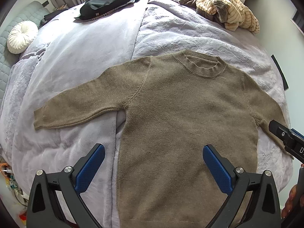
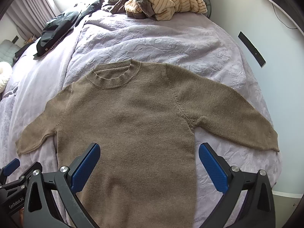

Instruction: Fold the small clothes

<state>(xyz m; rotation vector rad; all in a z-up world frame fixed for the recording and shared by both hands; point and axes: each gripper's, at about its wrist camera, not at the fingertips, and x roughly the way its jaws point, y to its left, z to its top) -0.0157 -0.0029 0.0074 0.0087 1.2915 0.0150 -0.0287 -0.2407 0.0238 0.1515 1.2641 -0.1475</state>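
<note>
Hovering with both spread-fingered, empty tools — left gripper [image 1: 153, 163], right gripper [image 2: 149, 161] — over the flat brown knitted sweater [image 1: 176, 114] mid-frame on the lilac bedspread [image 1: 79, 53], best pinch each sleeve cuff first.

Lilac-covered bed [image 1: 95, 43] — brown sweater [image 1: 171, 114] flat, striped heap [image 1: 228, 9], dark clothes [image 1: 108, 0]

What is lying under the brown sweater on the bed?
The brown sweater lies flat on a lilac blanket, which shows all around it. Whether anything else sits beneath the sweater cannot be seen; the knit covers it.
</note>
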